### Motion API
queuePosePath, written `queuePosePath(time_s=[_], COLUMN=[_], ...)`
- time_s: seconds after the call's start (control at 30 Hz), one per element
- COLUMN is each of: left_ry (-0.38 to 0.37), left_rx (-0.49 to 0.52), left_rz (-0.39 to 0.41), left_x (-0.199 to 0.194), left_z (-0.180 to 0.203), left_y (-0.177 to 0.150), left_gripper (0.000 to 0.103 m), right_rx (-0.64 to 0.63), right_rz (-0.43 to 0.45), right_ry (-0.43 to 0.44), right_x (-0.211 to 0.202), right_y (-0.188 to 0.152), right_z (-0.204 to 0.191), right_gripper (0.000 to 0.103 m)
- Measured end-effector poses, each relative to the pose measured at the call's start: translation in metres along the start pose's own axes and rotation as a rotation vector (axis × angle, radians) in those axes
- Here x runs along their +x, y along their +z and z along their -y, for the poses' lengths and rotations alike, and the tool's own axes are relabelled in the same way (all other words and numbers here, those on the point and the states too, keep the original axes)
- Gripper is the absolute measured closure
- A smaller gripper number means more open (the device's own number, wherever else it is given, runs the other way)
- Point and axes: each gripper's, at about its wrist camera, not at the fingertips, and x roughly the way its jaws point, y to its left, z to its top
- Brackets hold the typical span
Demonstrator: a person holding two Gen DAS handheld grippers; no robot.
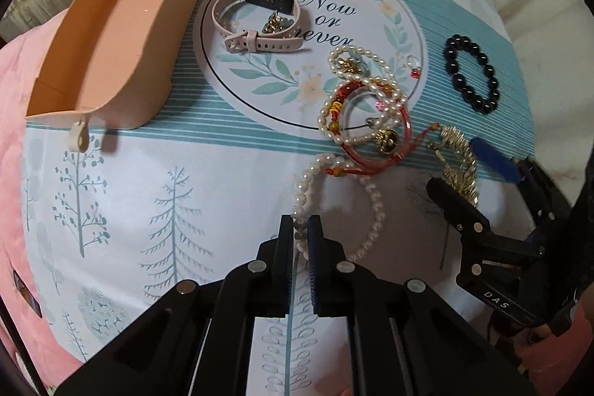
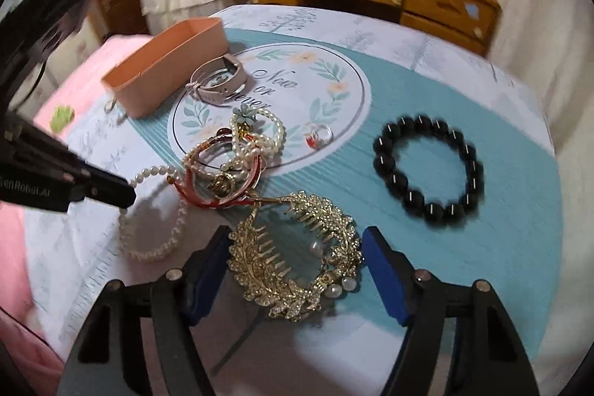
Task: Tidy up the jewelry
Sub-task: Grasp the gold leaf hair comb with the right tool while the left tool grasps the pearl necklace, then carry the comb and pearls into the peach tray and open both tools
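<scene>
Pearl bracelet (image 1: 336,206), pinched in the left claw (image 1: 300,229) beside the tangled jewelry heap (image 1: 365,114), risks dragging that heap along; right claw (image 2: 293,258), wide, straddles the gold comb (image 2: 297,255) below the heap.

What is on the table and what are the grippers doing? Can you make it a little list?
left gripper: shut on pearl bracelet
right gripper: open, around gold hair comb
pink box: empty, far left
pink watch: beside the box
black bead bracelet: lying alone on the right
tangled pile: pearls and red bangle, middle
cloth: tree print
</scene>
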Motion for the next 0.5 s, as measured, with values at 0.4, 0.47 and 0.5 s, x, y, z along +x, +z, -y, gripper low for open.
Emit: queuePosePath(time_s=[0.4, 0.47, 0.5], left_ry=[-0.156, -0.178, -0.187], left_rx=[0.15, 0.193, 0.22], left_rz=[0.077, 0.092, 0.108], left_x=[-0.072, -0.083, -0.093], left_z=[-0.015, -0.014, -0.02], left_y=[-0.019, -0.015, -0.014], left_gripper=[0.098, 0.098, 0.098], right_rx=[0.336, 0.37, 0.389], right_rz=[-0.008, -0.005, 0.002], right_ry=[0.08, 0.076, 0.076], right_x=[-0.024, -0.026, -0.028], right_y=[-0.018, -0.016, -0.013], right_z=[-0.046, -0.059, -0.069], right_gripper=[0.031, 0.031, 0.031])
